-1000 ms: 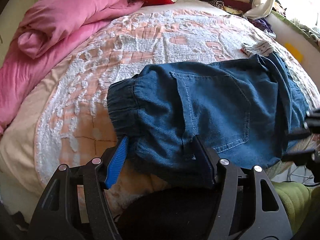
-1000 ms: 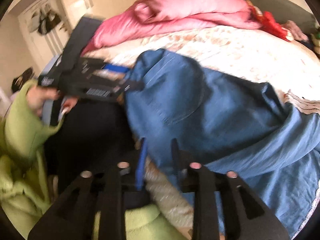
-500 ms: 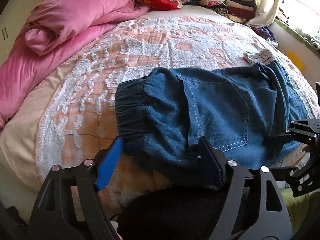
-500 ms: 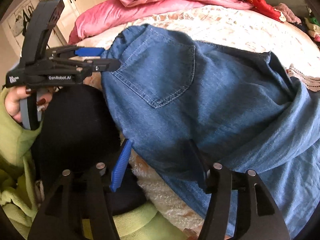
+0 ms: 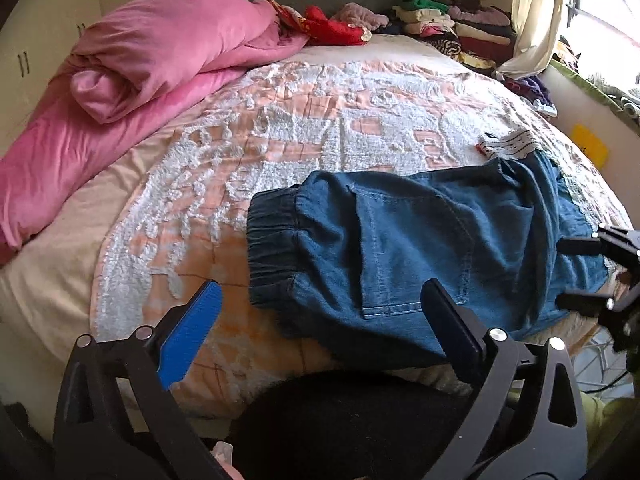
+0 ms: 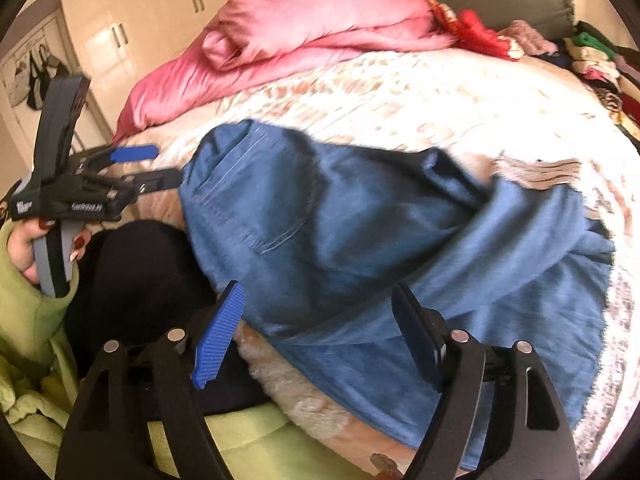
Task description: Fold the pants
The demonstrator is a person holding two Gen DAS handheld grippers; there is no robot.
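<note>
Lying folded on the near edge of the bed (image 5: 304, 128), the jeans (image 5: 420, 248) show the back pocket (image 5: 416, 256) face up, with the gathered waistband (image 5: 272, 248) turned toward the blue finger of the left gripper (image 5: 320, 320). In the right wrist view the jeans (image 6: 360, 220) spread ahead of the fingers, the lighter folded leg running off past the black finger.

Left gripper: jaws have just been opening and now stand wide apart. The lower hem of the folded denim lies between and just ahead of the fingertips; neither pad presses on it. Nothing held. The blue finger (image 5: 188, 340) sits over bare bedspread beside the waistband.

Right gripper (image 6: 320, 328): jaws also have just been opening, spread wide, nothing gripped. The denim edge lies between and just beyond the fingers, free of both pads. This view is somewhat motion-blurred.

From the right wrist view the left gripper (image 6: 156, 168) appears off to the side of the blue finger, its fingers parted at the waistband edge, gripped by a hand (image 6: 28, 248) in a green sleeve (image 6: 36, 320).

Well beyond the fingers: a pink duvet (image 5: 152, 56) bunched at the head of the bed, a red cloth (image 5: 332, 28) beside it, and a stack of folded clothes (image 5: 452, 28) near the curtain (image 5: 532, 12).
</note>
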